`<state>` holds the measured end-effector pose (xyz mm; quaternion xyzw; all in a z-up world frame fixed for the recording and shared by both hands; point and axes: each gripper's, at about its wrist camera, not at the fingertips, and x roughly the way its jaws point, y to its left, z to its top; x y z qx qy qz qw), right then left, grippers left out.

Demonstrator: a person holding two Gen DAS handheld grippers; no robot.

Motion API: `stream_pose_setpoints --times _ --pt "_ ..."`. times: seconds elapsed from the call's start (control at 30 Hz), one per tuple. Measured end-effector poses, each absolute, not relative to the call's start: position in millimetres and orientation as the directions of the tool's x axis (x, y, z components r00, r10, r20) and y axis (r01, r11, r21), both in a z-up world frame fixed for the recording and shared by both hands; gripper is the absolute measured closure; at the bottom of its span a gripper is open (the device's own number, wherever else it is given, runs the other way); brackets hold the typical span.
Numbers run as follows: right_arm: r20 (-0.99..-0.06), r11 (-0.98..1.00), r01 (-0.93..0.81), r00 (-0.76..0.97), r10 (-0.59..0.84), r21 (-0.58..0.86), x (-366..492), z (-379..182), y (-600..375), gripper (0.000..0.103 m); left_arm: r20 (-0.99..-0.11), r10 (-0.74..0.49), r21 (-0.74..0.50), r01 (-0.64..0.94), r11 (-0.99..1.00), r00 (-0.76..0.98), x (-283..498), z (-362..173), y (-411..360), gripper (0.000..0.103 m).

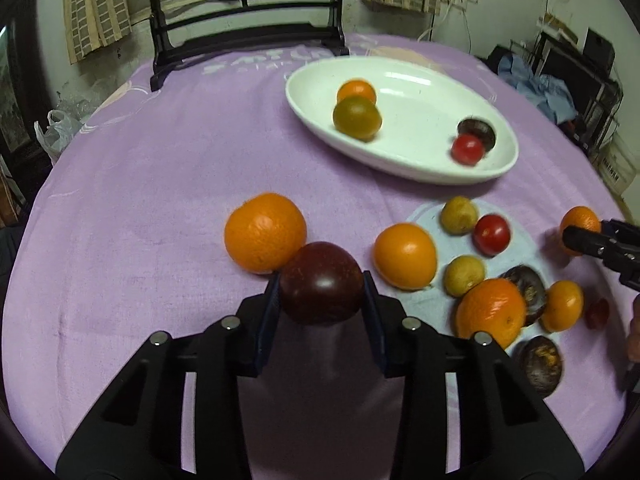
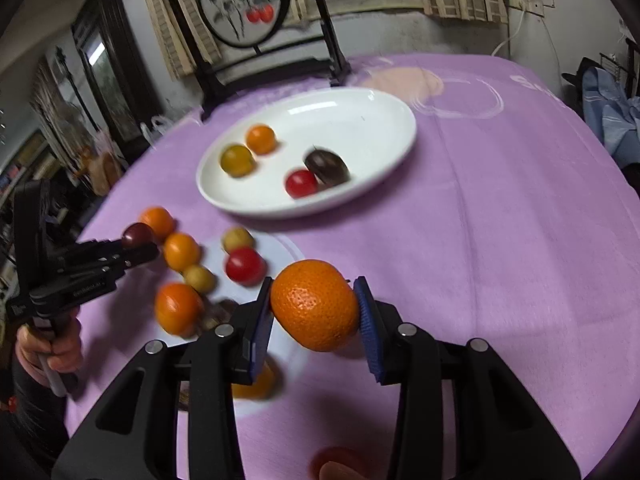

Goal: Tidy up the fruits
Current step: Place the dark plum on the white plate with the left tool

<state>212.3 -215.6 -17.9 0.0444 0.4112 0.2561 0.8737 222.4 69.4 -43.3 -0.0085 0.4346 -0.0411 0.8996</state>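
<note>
My left gripper (image 1: pixel 320 300) is shut on a dark purple passion fruit (image 1: pixel 320 282), held just above the cloth next to a large orange (image 1: pixel 264 232). It also shows in the right wrist view (image 2: pixel 138 246). My right gripper (image 2: pixel 316 312) is shut on a mandarin (image 2: pixel 316 304), lifted above the cloth; in the left wrist view the mandarin (image 1: pixel 580 224) shows at the right edge. A white oval dish (image 1: pixel 424 164) holds an orange, a greenish citrus, a red tomato and a dark fruit.
Several loose fruits lie on a pale blue patch (image 1: pixel 432 300) of the purple tablecloth (image 1: pixel 140 200): oranges, yellow-green small fruits, a red tomato (image 1: pixel 491 234), dark mangosteens. A black stand (image 1: pixel 248 40) with a round painted screen is at the table's far edge.
</note>
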Motion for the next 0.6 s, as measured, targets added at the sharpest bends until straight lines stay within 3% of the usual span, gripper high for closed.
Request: stream_pose_setpoints --times 0.17,0.3,0.6 --pt "-0.615 0.855 -0.388 0.595 0.518 0.345 242.3 3.1 -209.7 0.063 -0.708 -0.145 -0.118 0.086 0.989 0.692 232.3 -9.5 55.2 0.064" --pt "-0.602 0.872 -0.340 0.632 0.488 0.351 276.3 6.6 -204.2 0.063 -0.680 -0.173 -0.117 0.128 0.985 0.713 267.2 6.8 24.8 0.064" --pt "-0.671 0.892 -0.285 0.588 0.452 0.352 327.4 -17.1 -200.3 0.061 -0.746 -0.132 -0.052 0.140 0.989 0.653 328.2 -18.0 -6.9 0.064"
